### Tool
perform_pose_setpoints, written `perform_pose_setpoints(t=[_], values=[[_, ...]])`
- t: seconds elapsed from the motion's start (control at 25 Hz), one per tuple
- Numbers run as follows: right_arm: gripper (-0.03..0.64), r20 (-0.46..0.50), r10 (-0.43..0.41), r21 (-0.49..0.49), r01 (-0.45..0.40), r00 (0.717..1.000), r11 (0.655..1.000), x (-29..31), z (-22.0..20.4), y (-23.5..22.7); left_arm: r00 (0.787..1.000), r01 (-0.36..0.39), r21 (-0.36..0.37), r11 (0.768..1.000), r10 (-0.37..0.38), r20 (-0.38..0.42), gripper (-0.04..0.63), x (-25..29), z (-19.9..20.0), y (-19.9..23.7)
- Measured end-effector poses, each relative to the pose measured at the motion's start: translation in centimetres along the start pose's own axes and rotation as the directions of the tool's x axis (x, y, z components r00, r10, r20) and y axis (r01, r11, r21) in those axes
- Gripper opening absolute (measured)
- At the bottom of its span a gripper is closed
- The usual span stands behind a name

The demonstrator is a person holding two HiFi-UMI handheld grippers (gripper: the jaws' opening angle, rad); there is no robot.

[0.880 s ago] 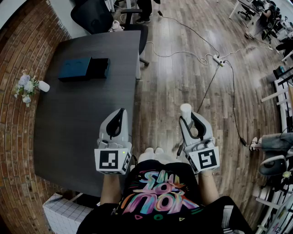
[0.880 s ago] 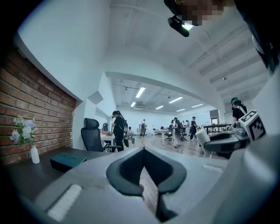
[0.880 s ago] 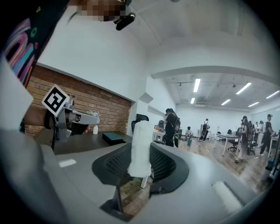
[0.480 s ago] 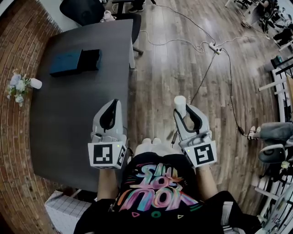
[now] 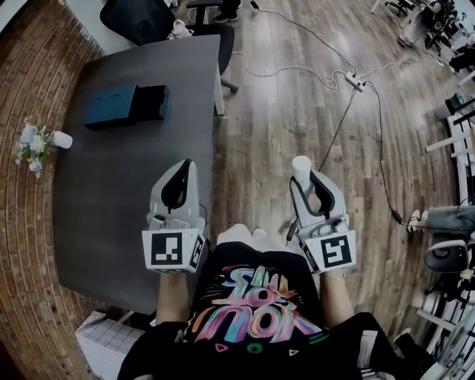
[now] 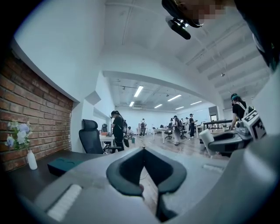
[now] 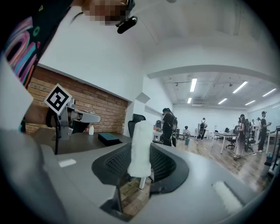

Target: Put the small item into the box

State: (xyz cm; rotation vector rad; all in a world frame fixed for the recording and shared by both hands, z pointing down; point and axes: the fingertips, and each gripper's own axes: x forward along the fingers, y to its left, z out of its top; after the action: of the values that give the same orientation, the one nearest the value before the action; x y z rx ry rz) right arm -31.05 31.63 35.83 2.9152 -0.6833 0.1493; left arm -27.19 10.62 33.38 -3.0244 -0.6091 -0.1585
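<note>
A small white cylinder (image 5: pixel 300 168) stands upright between the jaws of my right gripper (image 5: pixel 303 175), which is shut on it over the wooden floor to the right of the table. In the right gripper view the cylinder (image 7: pixel 141 146) is pinched between the dark pads of the gripper (image 7: pixel 141 159). My left gripper (image 5: pixel 185 165) hovers over the near right part of the dark table (image 5: pixel 111 208), its jaws together and empty (image 6: pixel 143 150). The dark teal box (image 5: pixel 111 106), with a black part (image 5: pixel 153 102) beside it, lies at the table's far left.
A white vase of flowers (image 5: pixel 35 143) stands at the table's left edge by the brick wall. A black office chair (image 5: pixel 148 18) is behind the table. Cables and a power strip (image 5: pixel 355 82) lie on the floor. A white grid crate (image 5: pixel 104 343) sits near left.
The head view has shifted a little; both grippers stay close to the body in about the same places. The right gripper keeps its hold on the white cylinder.
</note>
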Motion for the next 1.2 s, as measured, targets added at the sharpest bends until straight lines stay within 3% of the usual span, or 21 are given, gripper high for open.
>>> perform_pose_setpoints(t=[0.48,0.96,1.2], values=[[0.132,0.001,0.030,-0.029,-0.030,1.000,0.999,7.2,0.3,-3.1,0.999,-0.029,-0.023,0.999,0.029,-0.016,0.002,6.9,-0.6,3.5],[0.132,-0.048,0.113,-0.057,-0.115,0.992,0.992,22.5,1.1,-8.5,0.997,-0.060,-0.049,0.997,0.058,-0.047,0.002,21.1,-0.2,10.1],[0.132,-0.054,0.159,-0.084,-0.163,0.986,0.983,30.0,2.2,-10.0,0.993,-0.112,-0.066,0.992,0.109,-0.049,0.002,26.2,0.4,14.7]])
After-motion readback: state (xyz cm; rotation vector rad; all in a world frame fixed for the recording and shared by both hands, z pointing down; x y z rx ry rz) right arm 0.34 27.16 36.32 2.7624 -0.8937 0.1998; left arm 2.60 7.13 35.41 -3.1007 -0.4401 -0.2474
